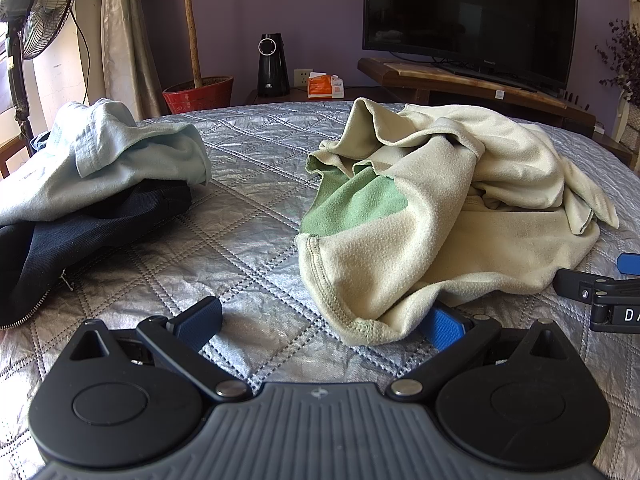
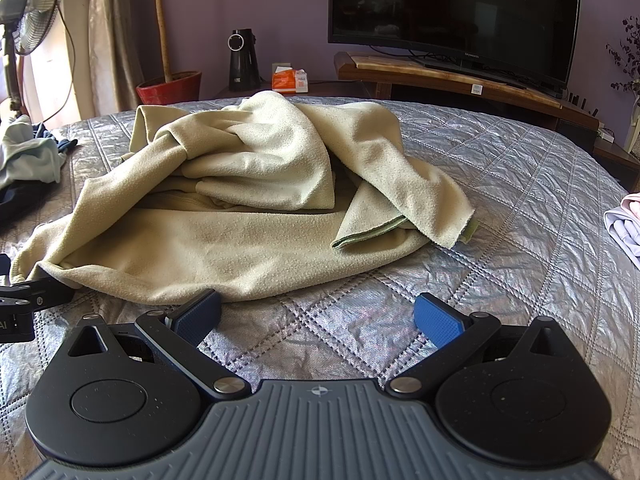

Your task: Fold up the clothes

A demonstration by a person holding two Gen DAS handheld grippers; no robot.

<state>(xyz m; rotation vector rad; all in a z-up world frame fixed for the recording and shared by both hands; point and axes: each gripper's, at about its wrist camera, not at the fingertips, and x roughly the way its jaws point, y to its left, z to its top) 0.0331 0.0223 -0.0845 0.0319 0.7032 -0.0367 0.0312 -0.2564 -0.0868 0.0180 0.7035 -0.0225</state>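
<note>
On the bed [image 1: 256, 200], covered in a silver quilted spread, a pale blue garment [image 1: 120, 160] is seen at the far left, lying on top of a navy garment [image 1: 80, 232] with a zip along its edge. Both are well apart from the grippers.

The left gripper [image 1: 320, 322] is held low over the bed. Its fingers [image 1: 200, 322] are spread wide and nothing is pinched; the hem of the fleece [image 1: 420, 216] lies over the right-hand finger and partly hides it. The fleece, a crumpled cream garment with a green inner patch, is heaped at the middle of the bed, unfolded, its near edge just in front of both grippers.

In the right wrist view the same fleece [image 2: 240, 208] is seen spread across the left and centre of the bed, with a loose flap folded over at its right end. The right gripper [image 2: 318, 320] is held low near the fleece's near edge. Its fingers [image 2: 436, 322] are spread wide and empty; the left-hand finger is just beside the hem, and contact cannot be told.

At the far right edge a pale pink and white item [image 2: 626, 220] is partly seen on the bed.

Behind the bed, from left to right, a fan [image 1: 44, 8], a potted plant [image 1: 196, 88], a black device [image 1: 273, 64] and a television [image 1: 472, 16] on a wooden stand are noted.
</note>
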